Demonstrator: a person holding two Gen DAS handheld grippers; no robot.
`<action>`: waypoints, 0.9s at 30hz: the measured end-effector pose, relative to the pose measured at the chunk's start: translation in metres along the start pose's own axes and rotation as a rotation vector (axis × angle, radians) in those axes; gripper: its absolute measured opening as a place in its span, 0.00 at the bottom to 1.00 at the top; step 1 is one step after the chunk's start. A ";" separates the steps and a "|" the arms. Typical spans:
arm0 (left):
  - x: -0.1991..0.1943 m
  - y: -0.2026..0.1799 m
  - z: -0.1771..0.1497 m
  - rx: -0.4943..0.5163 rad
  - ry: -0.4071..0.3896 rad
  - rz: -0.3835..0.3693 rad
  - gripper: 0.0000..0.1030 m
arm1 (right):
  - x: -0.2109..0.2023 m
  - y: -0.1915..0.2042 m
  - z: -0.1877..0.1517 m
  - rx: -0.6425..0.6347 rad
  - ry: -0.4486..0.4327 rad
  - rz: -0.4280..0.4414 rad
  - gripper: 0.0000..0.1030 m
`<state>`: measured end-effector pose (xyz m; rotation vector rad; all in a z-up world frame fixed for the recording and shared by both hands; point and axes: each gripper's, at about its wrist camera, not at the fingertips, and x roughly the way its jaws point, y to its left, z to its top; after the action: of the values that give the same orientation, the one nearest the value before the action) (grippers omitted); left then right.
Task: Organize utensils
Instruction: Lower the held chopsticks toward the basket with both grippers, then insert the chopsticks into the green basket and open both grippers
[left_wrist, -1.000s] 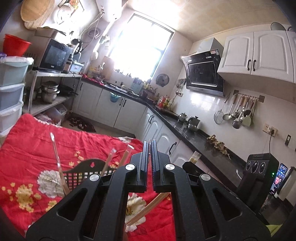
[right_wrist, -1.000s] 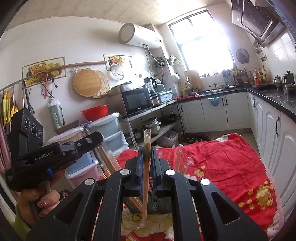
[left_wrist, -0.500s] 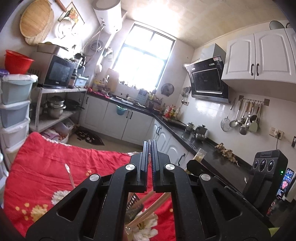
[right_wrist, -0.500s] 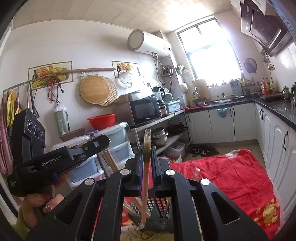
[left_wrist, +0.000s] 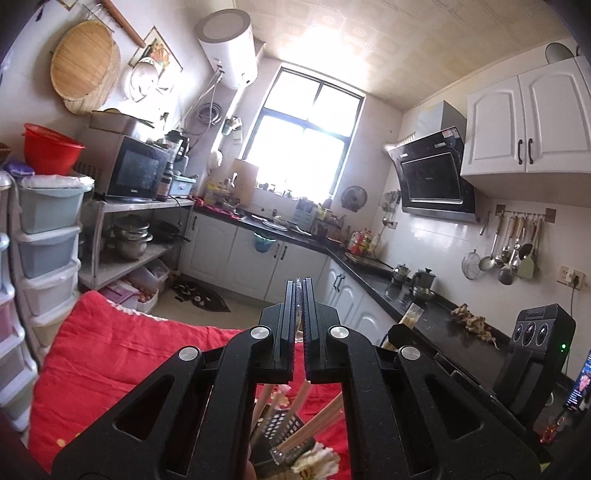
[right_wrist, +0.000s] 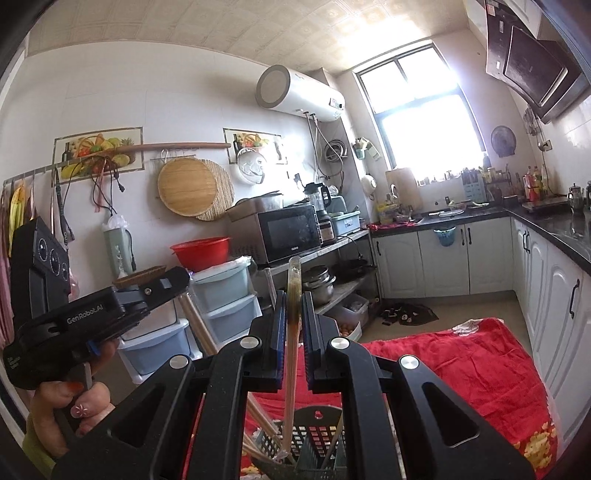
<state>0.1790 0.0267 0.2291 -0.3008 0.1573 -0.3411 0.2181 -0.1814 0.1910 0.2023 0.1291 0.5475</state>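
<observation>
In the right wrist view my right gripper (right_wrist: 293, 295) is shut on a pale chopstick (right_wrist: 294, 271) with a brown-stained clear top. The stick hangs down into a dark slotted basket (right_wrist: 314, 435) holding several more chopsticks. A hand at the left holds my left gripper (right_wrist: 183, 275), and two wooden sticks (right_wrist: 197, 325) reach up to its tip. In the left wrist view the left gripper (left_wrist: 298, 286) has its jaws shut. I cannot tell whether the thin clear sliver in the gap is pinched. Below it lies the basket (left_wrist: 280, 424), and the right gripper (left_wrist: 397, 332) is at the right.
The basket rests on a red flowered cloth (right_wrist: 461, 362) over the table. Stacked plastic drawers (left_wrist: 48, 240) and a shelf with a microwave (left_wrist: 136, 173) stand to the left. White cabinets under a black counter (left_wrist: 436, 314) run along the right.
Both grippers have risen, and the basket and cloth have sunk to the bottom of both views. The right gripper has kept hold of its chopstick.
</observation>
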 end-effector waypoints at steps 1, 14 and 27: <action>0.000 0.001 0.000 0.001 -0.003 0.006 0.01 | 0.002 0.000 0.000 -0.005 -0.003 -0.005 0.08; 0.026 0.023 -0.023 -0.038 0.036 0.047 0.01 | 0.023 -0.010 -0.017 -0.022 -0.028 -0.055 0.08; 0.044 0.029 -0.049 -0.051 0.098 0.042 0.01 | 0.041 -0.020 -0.048 -0.009 -0.009 -0.085 0.08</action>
<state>0.2192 0.0248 0.1696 -0.3310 0.2689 -0.3106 0.2544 -0.1693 0.1366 0.1899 0.1256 0.4624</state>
